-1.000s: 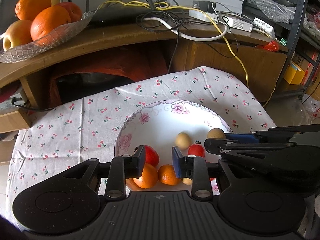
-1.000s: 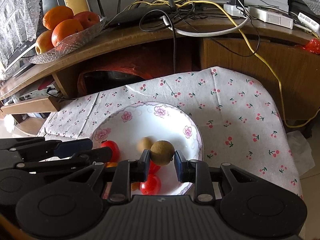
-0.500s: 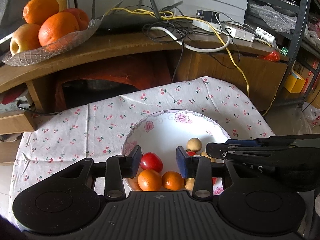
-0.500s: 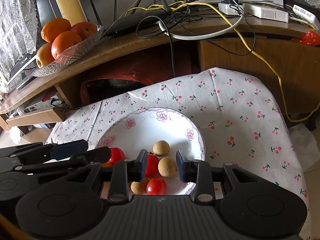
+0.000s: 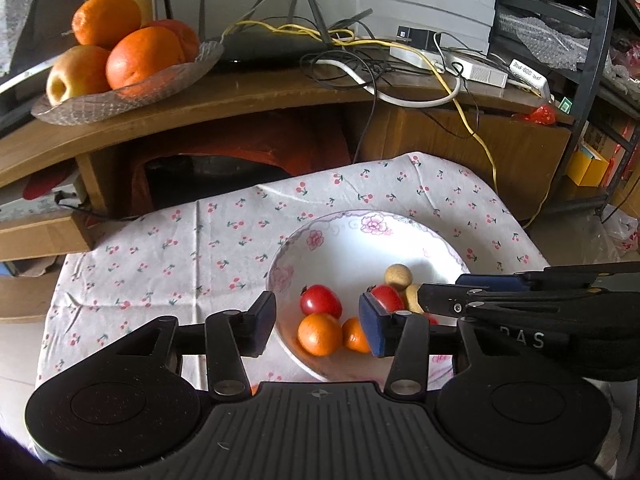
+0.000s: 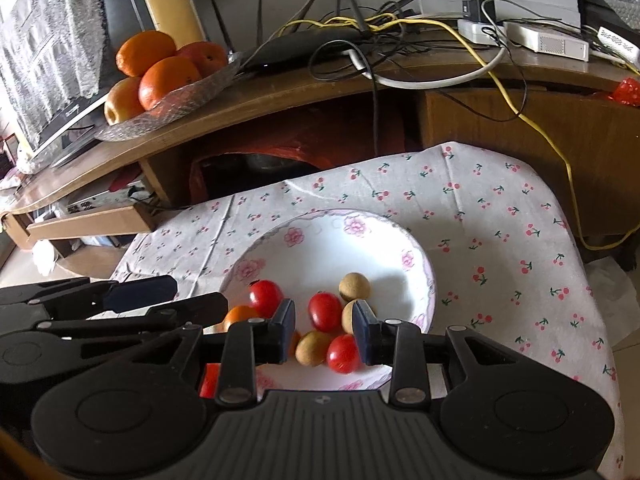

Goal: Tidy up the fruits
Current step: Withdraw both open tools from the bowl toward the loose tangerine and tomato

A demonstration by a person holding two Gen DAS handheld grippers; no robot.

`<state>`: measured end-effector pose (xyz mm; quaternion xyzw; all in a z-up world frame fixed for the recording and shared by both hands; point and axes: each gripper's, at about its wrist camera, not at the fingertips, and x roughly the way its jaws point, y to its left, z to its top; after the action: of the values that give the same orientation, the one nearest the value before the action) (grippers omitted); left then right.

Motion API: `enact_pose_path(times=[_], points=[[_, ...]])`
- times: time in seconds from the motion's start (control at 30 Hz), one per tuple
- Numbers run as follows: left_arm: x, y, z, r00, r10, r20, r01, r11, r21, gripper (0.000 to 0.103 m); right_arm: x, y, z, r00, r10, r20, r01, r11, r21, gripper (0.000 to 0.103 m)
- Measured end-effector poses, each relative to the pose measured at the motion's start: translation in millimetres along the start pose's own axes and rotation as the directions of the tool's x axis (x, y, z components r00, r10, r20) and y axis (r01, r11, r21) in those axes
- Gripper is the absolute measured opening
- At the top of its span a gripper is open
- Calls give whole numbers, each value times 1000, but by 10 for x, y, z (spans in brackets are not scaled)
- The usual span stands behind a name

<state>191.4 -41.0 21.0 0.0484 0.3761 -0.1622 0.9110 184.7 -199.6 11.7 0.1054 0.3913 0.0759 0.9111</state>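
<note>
A white floral plate [image 5: 344, 248] [image 6: 320, 256] sits on the cherry-print cloth and holds small fruits. In the left wrist view I see a red tomato [image 5: 321, 301], two small oranges [image 5: 319, 334] and a tan round fruit [image 5: 398, 277]. The right wrist view shows three red tomatoes [image 6: 325, 312], three tan fruits [image 6: 354, 286] and an orange [image 6: 239, 314]. My left gripper [image 5: 318, 322] hangs open above the plate's near edge, holding nothing. My right gripper [image 6: 324, 330] is also open and empty above the fruits.
A glass dish [image 5: 120, 98] [image 6: 172, 114] with big oranges and an apple stands on the curved wooden shelf behind. A router and tangled cables [image 5: 360, 56] lie there too. The cloth [image 6: 500, 240] is bare to the right of the plate.
My right gripper let go of the tan fruit, which now lies in the plate. Both grippers have pulled back and up from the plate.
</note>
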Motion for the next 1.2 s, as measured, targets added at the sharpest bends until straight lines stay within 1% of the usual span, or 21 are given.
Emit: enact_pose_path(times=[0.13,0.2,0.33,0.43,0.53,0.67,0.77,0.87,1.0,1.07,1.17,1.2], points=[[-102,103,-64,1000,-2,3,2,1000,-11,57,-61,100,-86,1000,17,-14,-17,999,-30,37],[-155,181,-93,1000,-6,3,6,1000,-24,59,-94,170,-152,999,32,-27,-33,998,-52,38],[-213,330,-157,1000,13,-5,-14,999,-33,60,-149,367,-299,996,62,-60,-69,992,-109,38],[-235,438,-200,1000,19,-14,-20,999,-43,60,-136,517,-392,993,79,-86,-91,986,-138,38],[-266,524,-234,1000,21,-17,-22,999,-48,61,-55,630,-485,991,77,-108,-94,983,-158,39],[-297,611,-254,1000,16,-16,-17,998,-58,61,82,705,-566,990,62,-124,-81,985,-154,39],[-311,639,-252,1000,6,-11,-6,998,-61,62,154,741,-582,993,53,-107,-69,987,-145,39],[-307,666,-264,1000,-2,-12,1,998,-58,62,249,763,-593,994,39,-104,-53,990,-133,43],[-290,711,-284,1000,-4,-20,3,998,-61,63,349,777,-600,995,42,-92,-51,994,-97,44],[-280,728,-293,1000,-2,-25,1,998,-64,63,409,794,-596,996,20,-82,-27,995,-95,44],[-266,753,-313,999,-4,-32,2,998,-68,63,491,774,-582,996,29,-87,-35,997,-64,43],[-258,758,-320,999,-5,-35,3,998,-67,64,504,764,-577,995,35,-89,-39,998,-51,41]])
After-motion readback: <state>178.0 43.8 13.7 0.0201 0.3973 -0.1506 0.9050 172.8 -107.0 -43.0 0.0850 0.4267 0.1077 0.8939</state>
